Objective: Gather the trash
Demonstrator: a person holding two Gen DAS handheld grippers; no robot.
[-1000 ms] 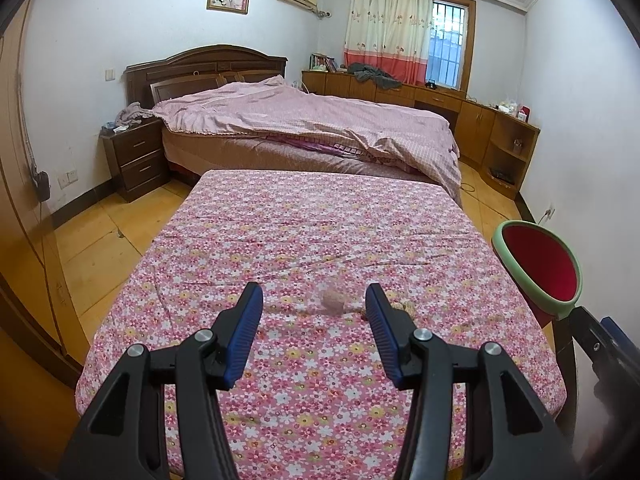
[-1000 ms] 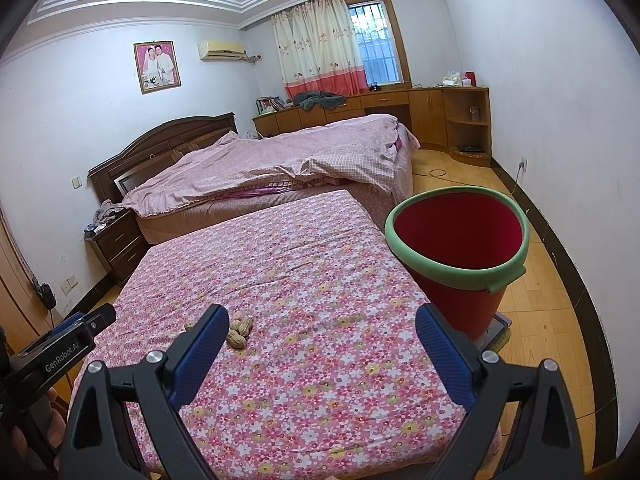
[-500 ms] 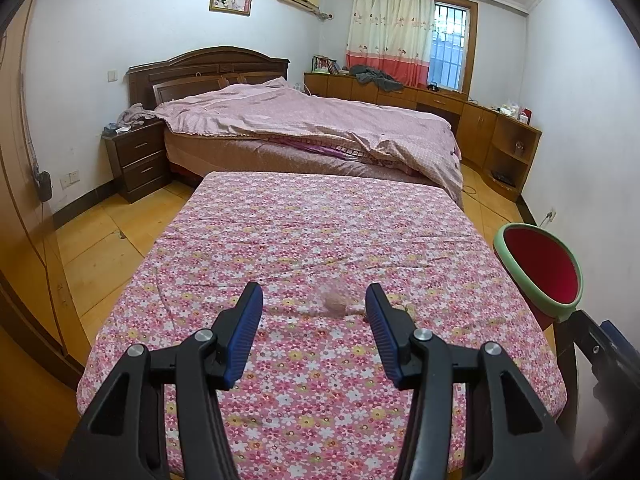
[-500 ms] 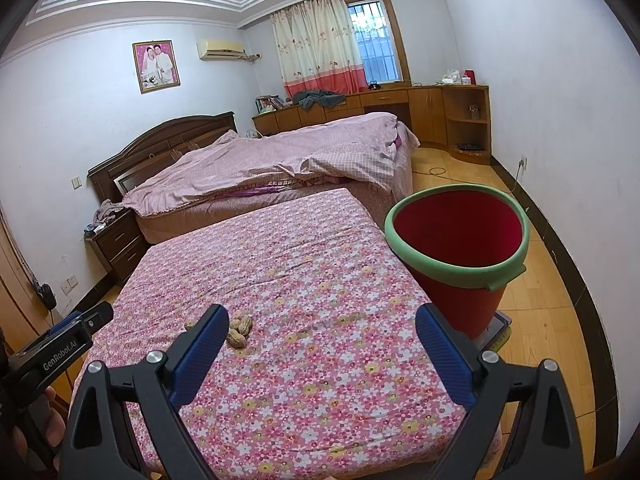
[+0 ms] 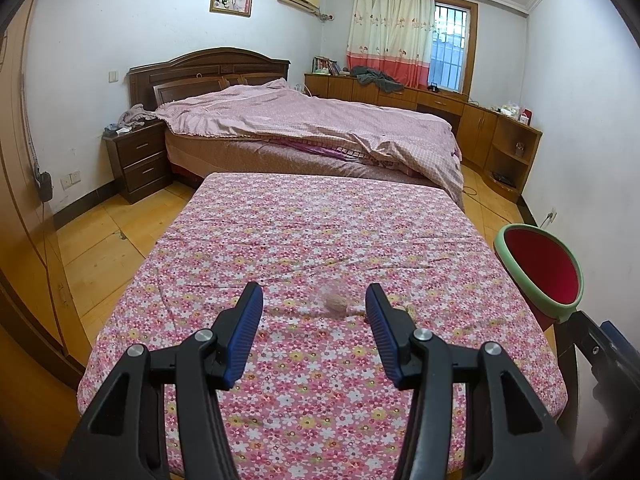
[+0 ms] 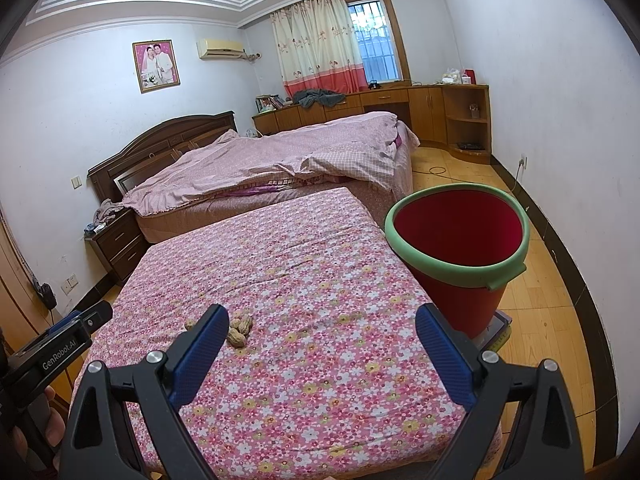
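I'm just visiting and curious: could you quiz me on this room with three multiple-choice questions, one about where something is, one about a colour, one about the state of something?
1. Where do the peanuts lie?
A. on the flowered cover
B. in the bucket
C. on the floor

2. What colour is the bucket rim?
A. blue
B. green
C. yellow

3. How does the right gripper stand?
A. shut on a peanut
B. open, holding nothing
C. shut on the bucket rim

Answers:
1 A, the shells sit in a small heap on the cover.
2 B, a green band rings the red bucket.
3 B, its blue pads stand wide apart over the cover.
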